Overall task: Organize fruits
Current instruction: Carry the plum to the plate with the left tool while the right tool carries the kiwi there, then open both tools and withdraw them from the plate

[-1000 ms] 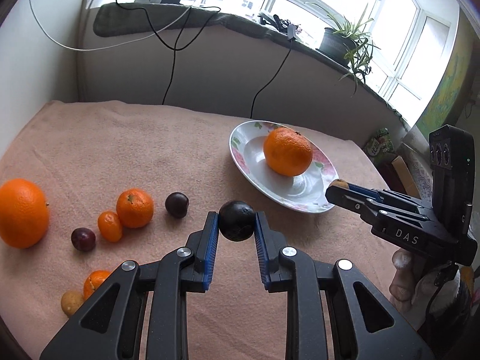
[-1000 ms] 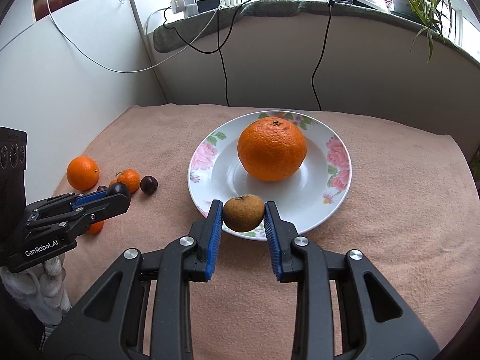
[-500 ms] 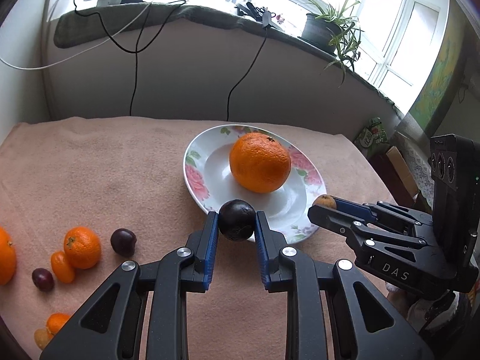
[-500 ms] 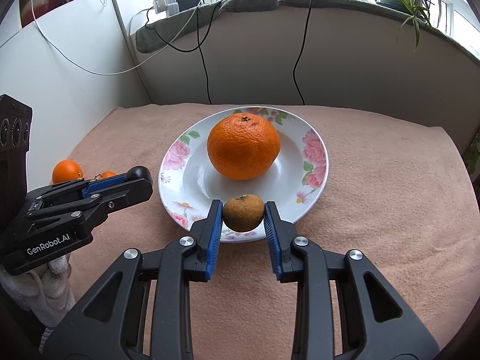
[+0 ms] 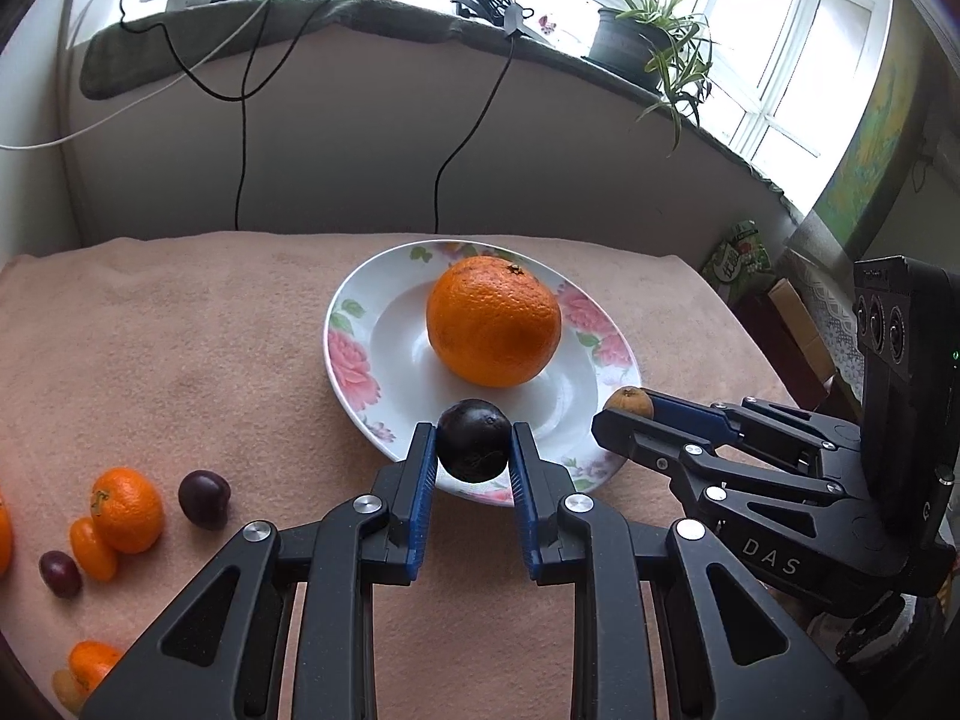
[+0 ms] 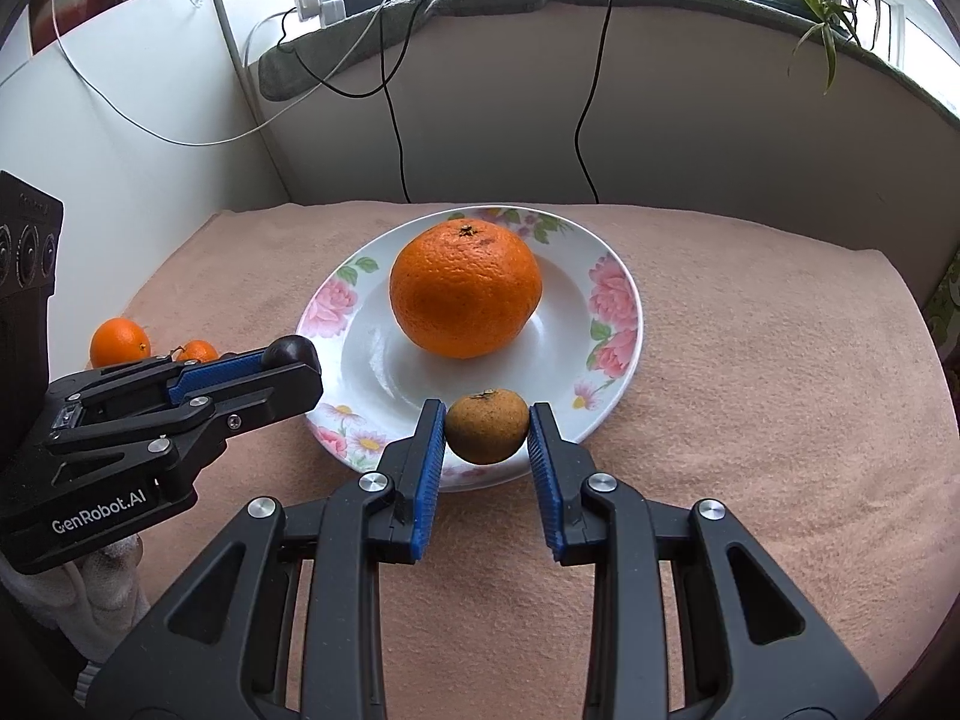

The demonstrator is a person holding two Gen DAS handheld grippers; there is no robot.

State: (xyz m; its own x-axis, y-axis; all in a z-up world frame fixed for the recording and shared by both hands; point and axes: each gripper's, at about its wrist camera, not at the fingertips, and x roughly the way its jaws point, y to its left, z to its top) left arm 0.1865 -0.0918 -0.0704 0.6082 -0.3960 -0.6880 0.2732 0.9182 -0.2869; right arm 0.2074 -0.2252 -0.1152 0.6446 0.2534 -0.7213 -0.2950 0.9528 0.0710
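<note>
A white flowered plate (image 5: 360, 354) (image 6: 612, 336) holds a big orange (image 5: 493, 321) (image 6: 465, 289). My left gripper (image 5: 473, 441) is shut on a dark round fruit (image 5: 474, 440) at the plate's near rim; it also shows in the right wrist view (image 6: 291, 350). My right gripper (image 6: 487, 427) is shut on a brownish-green small fruit (image 6: 487, 426) over the plate's near rim; it also shows in the left wrist view (image 5: 629, 403).
Loose fruit lies on the pink cloth at the left: a mandarin (image 5: 126, 510), a dark plum (image 5: 204, 497), a small orange fruit (image 5: 93, 549), another plum (image 5: 59, 573), more at the bottom left (image 5: 90, 660). Cables hang down the back wall.
Both grippers have moved closer to the plate with their fruits. The left gripper swung right, away from the loose fruit. The plate now looms larger in both views.
</note>
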